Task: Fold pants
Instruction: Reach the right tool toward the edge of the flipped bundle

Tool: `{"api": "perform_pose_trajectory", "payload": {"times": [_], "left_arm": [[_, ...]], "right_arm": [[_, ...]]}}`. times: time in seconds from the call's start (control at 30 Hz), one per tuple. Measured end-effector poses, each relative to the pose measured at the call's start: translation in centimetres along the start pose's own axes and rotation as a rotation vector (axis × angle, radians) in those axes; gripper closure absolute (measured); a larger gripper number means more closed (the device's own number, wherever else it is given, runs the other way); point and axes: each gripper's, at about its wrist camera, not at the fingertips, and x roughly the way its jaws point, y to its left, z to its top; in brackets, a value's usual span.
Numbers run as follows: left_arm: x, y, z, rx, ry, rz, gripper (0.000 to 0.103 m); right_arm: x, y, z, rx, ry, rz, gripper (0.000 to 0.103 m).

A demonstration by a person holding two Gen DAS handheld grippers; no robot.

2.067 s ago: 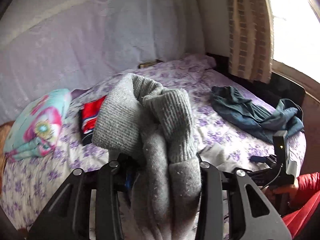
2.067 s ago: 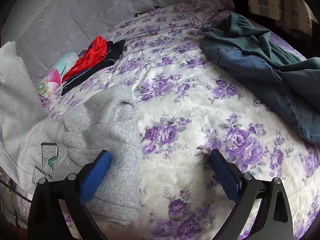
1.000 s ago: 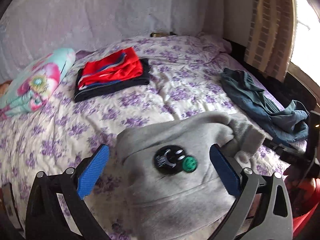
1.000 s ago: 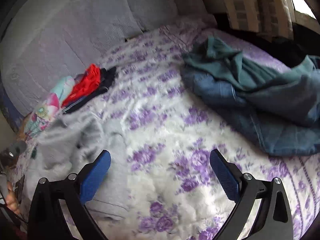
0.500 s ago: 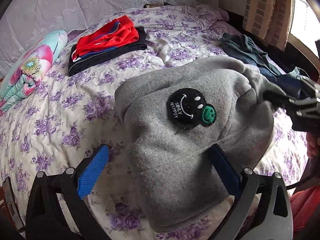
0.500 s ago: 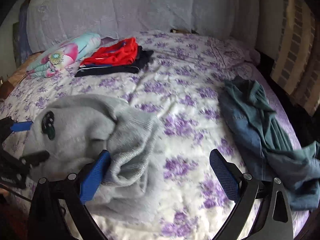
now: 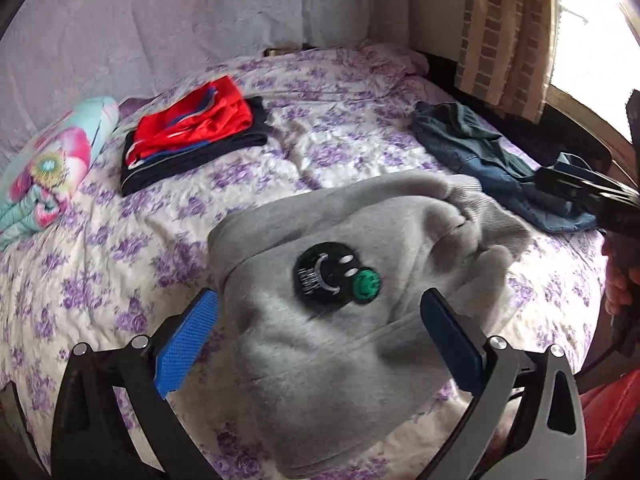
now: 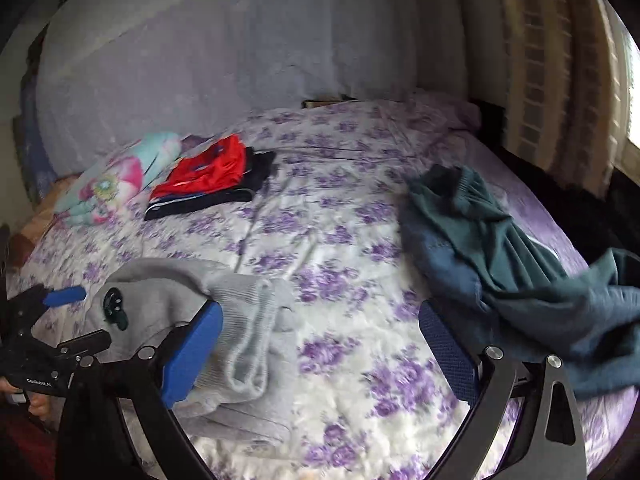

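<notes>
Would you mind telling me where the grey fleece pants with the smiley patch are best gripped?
Grip the grey fleece pants at the ribbed cuffs, coming from the right: they form a raised, free edge at that side of the heap. Both sets of jaws are open.

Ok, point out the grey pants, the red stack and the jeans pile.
grey pants [image 7: 340, 332], left wrist view, on the cloth below the smiley patch.
red stack [image 7: 192, 124], left wrist view, on the top red garment.
jeans pile [image 8: 500, 264], right wrist view, on the teal folds.

light: daylight from window [image 7: 592, 20], blown out | right view motion-blurred | fisheye bending, dark corners
</notes>
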Motion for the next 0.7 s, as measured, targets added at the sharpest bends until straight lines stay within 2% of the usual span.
{"api": "perform_pose_trajectory", "payload": {"times": [0.07,0.13,0.17,0.2,0.23,0.27,0.3,0.37,0.43,0.5,0.57,0.63,0.7], "left_arm": [[1.0,-1.7,-0.2,0.082,0.045,-0.031,0.004],[2.9,-3.5,-1.4,0.193,0.119,0.007,0.004],[3.5,-4.0,-2.2,0.238,0.128,0.034,0.004],[3.7,-4.2,-2.7,0.261,0.121,0.042,0.004],[3.5,-4.2,-2.8,0.253,0.102,0.04,0.004],[3.4,-4.0,-2.6,0.235,0.101,0.03,0.004],[3.3,-3.9,-2.5,0.231,0.107,0.028,0.004],[2.5,-3.7,-2.2,0.22,0.091,0.035,0.004],[1.5,-2.9,-1.7,0.171,0.055,0.036,0.004],[0.5,-1.9,-1.0,0.11,0.016,0.051,0.004],[-0.2,-1.1,-0.2,0.04,-0.011,0.011,0.004],[0.0,-1.0,0.2,0.013,-0.01,-0.039,0.004],[1.1,-1.9,-0.2,0.053,0.038,-0.055,0.005]], "right_arm": [[1.9,2.3,-0.3,-0.082,0.052,0.029,0.004],[5.4,3.6,-2.0,-0.128,0.199,0.005,0.004],[6.9,3.3,-3.2,-0.104,0.256,0.021,0.004],[7.9,2.3,-4.4,-0.019,0.267,0.074,0.003],[8.3,0.9,-5.3,0.107,0.26,0.136,0.003],[8.6,0.0,-5.7,0.188,0.291,0.184,0.003],[8.8,-0.3,-5.5,0.212,0.311,0.202,0.004],[7.7,0.4,-4.4,0.128,0.275,0.167,0.004],[5.7,1.7,-3.0,0.021,0.184,0.118,0.004],[3.9,2.8,-1.4,-0.061,0.084,0.109,0.004],[3.3,3.7,0.5,-0.123,0.019,0.114,0.004],[4.2,4.5,2.1,-0.155,0.013,0.103,0.004],[6.3,5.2,3.0,-0.153,0.055,0.087,0.004]]}}
